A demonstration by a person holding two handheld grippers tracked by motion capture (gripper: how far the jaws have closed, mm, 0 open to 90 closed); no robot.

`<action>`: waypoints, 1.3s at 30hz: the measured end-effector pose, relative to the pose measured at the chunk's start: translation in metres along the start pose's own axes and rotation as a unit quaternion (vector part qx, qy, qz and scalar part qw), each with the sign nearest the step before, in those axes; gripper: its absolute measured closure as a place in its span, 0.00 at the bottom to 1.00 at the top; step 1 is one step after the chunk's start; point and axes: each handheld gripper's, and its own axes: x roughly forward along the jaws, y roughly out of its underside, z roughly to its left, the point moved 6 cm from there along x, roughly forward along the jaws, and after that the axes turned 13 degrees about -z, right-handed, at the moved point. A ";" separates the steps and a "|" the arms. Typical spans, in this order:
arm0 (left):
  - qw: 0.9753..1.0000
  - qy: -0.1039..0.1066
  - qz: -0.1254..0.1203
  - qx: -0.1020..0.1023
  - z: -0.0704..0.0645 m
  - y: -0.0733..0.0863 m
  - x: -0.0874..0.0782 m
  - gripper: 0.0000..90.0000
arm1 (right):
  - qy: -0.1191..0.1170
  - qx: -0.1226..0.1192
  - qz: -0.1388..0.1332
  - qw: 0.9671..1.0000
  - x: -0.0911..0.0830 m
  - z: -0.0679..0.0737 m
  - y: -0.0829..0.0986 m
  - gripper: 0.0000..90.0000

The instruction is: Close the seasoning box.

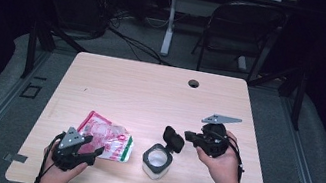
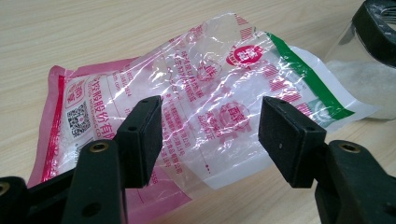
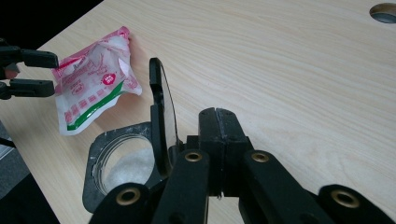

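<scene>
High view: the left gripper [image 1: 89, 152] sits at the near left of the table [image 1: 151, 89], held in the person's left hand [image 1: 57, 174]. The bag [image 1: 109, 140], pink and clear with a green stripe, lies flat just ahead of its jaws, touching or nearly touching them. The jar [image 1: 157, 161] stands to the right of the bag, between the two grippers, with its black lid [image 1: 174, 138] swung up on the far side. The right gripper [image 1: 188, 136], in the right hand [image 1: 221, 165], points left at the lid, its tips right at the lid's edge.

Left gripper view: the jaws stand wide apart, released, holding nothing. The bag [image 2: 205, 98] lies on the wood straight ahead, its crinkled near edge lifted between and just beyond the two pads [image 2: 142, 135]. Off to the far right, the jar [image 2: 362, 81] with white powder in it stands just past the bag's green-striped end.

Right gripper view: the jaws are clenched together, pad against pad, with nothing visibly between them. The upright lid [image 3: 161, 116] stands just to their left, close beside them; whether it touches them I cannot tell. Below the lid, the jar [image 3: 119, 163] is open, with white powder inside. Farther left lies the bag [image 3: 93, 79], and beyond it the left gripper [image 3: 46, 72], parted at the bag's edge.
</scene>
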 end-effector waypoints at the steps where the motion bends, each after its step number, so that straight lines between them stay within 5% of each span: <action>1: 1.000 0.000 0.000 0.000 0.000 0.000 0.000 0.44 | -0.002 -0.003 -0.001 1.000 0.001 0.000 0.000 1.00; 39: 1.000 -0.004 -0.002 -0.004 0.001 0.000 0.000 0.44 | -0.028 -0.030 0.001 0.999 0.005 0.030 0.001 1.00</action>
